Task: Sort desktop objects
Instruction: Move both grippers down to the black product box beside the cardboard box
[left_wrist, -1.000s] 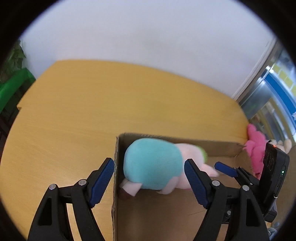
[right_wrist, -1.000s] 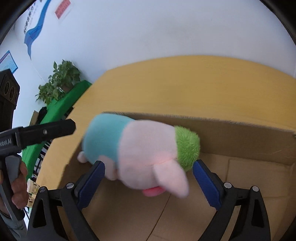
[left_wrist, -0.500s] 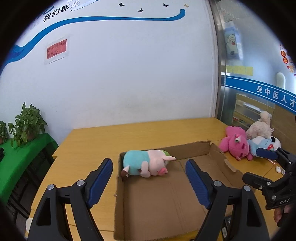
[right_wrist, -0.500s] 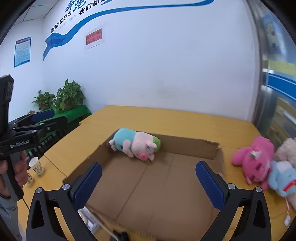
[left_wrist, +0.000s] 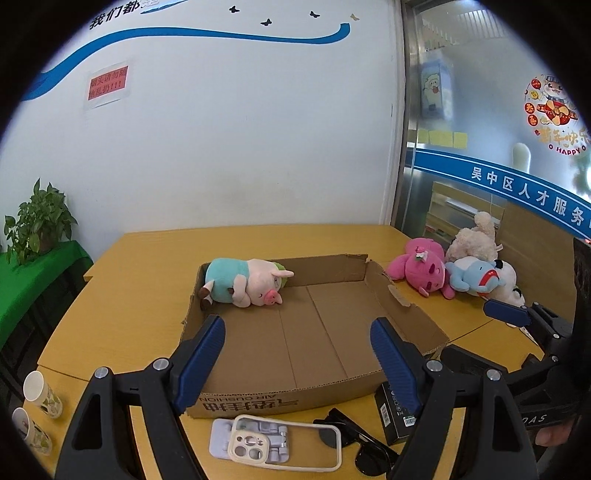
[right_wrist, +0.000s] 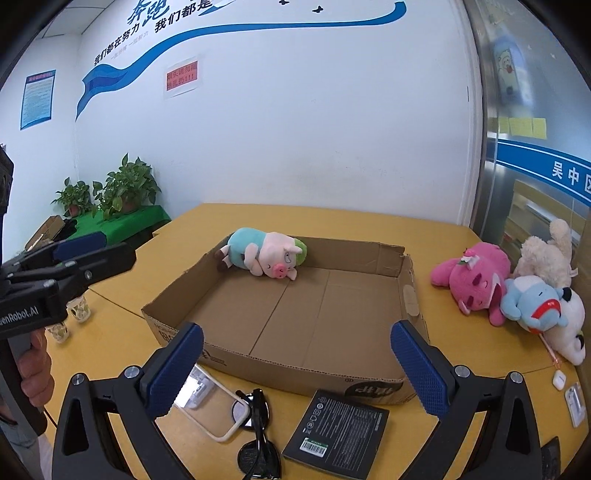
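A pink pig plush (left_wrist: 243, 286) in a teal shirt lies on its side in the far left corner of the shallow cardboard box (left_wrist: 332, 384). From the right wrist view the pig (right_wrist: 266, 256) rests against the box's (right_wrist: 295, 376) back wall. My left gripper (left_wrist: 295, 332) hovers open over the box's near edge, with nothing between its fingers. My right gripper (right_wrist: 297, 332) stands wide open, also empty, near the box's front wall. A pile of plush toys waits right of the box: a pink one (right_wrist: 476, 280), a blue one (right_wrist: 532, 302) and a cream one (right_wrist: 546, 254).
In front of the box lie a cream phone case (right_wrist: 218, 406), black sunglasses (right_wrist: 258, 443) and a black packet (right_wrist: 336, 432). A small white earbud case (right_wrist: 559, 378) sits at the right. Paper cups (left_wrist: 42, 395) stand at the table's left edge. Potted plants (right_wrist: 125, 188) stand beyond.
Both grippers have pulled back and up, away from the box. The pig plush that hung between their fingers now lies loose in the box's far left corner.
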